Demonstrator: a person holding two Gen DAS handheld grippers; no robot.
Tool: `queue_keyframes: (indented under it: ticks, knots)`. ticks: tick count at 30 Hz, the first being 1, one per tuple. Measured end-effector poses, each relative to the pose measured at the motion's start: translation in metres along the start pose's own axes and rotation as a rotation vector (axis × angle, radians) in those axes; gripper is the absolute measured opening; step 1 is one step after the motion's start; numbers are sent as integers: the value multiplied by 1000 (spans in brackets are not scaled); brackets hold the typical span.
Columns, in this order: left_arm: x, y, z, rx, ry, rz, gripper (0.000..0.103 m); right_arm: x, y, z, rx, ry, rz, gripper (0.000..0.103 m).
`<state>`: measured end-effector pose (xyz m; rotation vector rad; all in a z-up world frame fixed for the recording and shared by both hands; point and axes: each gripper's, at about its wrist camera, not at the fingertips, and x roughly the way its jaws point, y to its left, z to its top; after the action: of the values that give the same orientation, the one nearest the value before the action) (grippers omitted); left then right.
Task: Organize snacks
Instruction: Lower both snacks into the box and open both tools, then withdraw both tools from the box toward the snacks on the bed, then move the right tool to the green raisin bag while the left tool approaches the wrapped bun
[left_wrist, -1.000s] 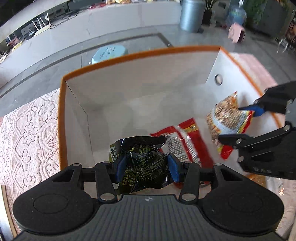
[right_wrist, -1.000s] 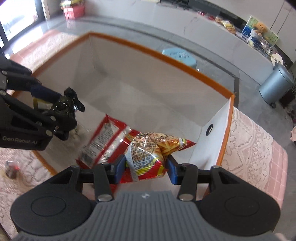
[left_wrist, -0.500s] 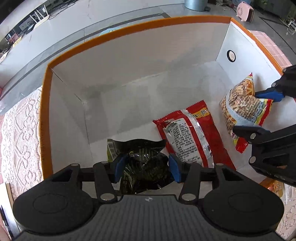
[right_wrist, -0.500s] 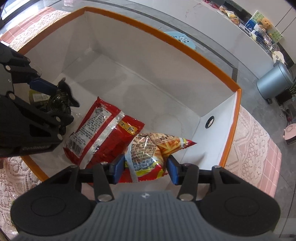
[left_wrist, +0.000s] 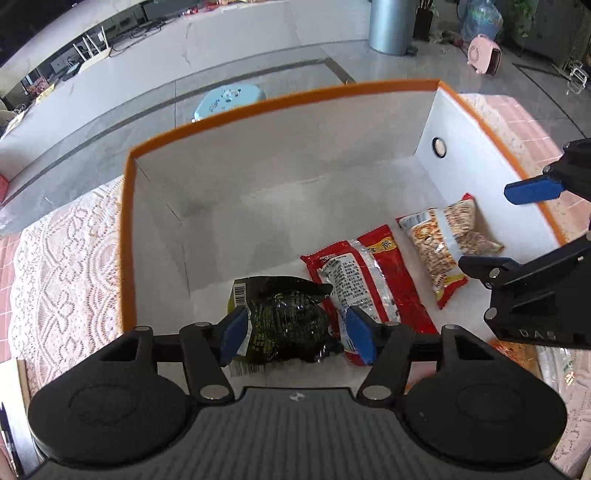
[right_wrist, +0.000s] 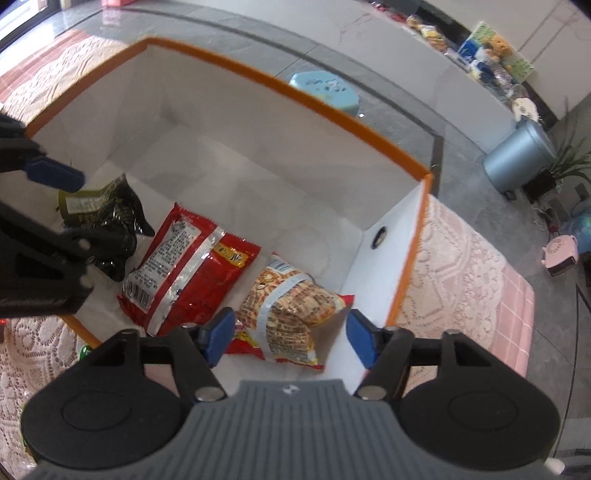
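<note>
A white box with an orange rim (left_wrist: 280, 99) (right_wrist: 295, 96) holds three snack packs. The black pack (left_wrist: 284, 321) (right_wrist: 107, 218) lies at the near left of the box floor. The red pack (left_wrist: 365, 273) (right_wrist: 192, 266) lies in the middle. The orange-patterned chip pack (left_wrist: 443, 247) (right_wrist: 291, 310) lies at the right. My left gripper (left_wrist: 295, 330) is open above the black pack, its pads apart from it. My right gripper (right_wrist: 290, 336) is open above the chip pack, which lies free on the floor.
The box stands on a pink lace tablecloth (left_wrist: 62, 254) (right_wrist: 454, 266). More snack packs show at the lower right of the left wrist view (left_wrist: 517, 354). Beyond the table are a light blue stool (left_wrist: 229, 99), a grey bin (right_wrist: 517, 162) and a long white counter.
Both grippers opened and let go of their packs. The black pack and the chip pack now lie on the box floor. Both grippers lifted back a little.
</note>
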<state>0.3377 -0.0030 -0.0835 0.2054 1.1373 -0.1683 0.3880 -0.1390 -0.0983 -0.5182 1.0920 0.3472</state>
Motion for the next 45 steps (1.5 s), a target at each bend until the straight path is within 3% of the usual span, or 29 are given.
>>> queue_keyframes:
  ticks: [11,17,21,28,37,45]
  knots:
    - [-73,-6,-27,-29,-125,-13,74,-66,3,-30,47,-147,-4,73]
    - [-112,-7,-54,-98,-221,-78,74,-108,9,-56,86,-255,-2,73]
    - [-133,-9,-81,-103,-290,-99,74,-130,14,-82,139,-336,12,76]
    - [-152,-15,-133,-134,-406,-66,74,-150,37,-143,248,-475,37,82]
    - [-140,-22,-191,-221,-416,-18,74,-147,77,-206,419,-577,53,82]
    - [-124,-16,-218,-267,-382,35,73,-122,116,-231,462,-560,8,83]
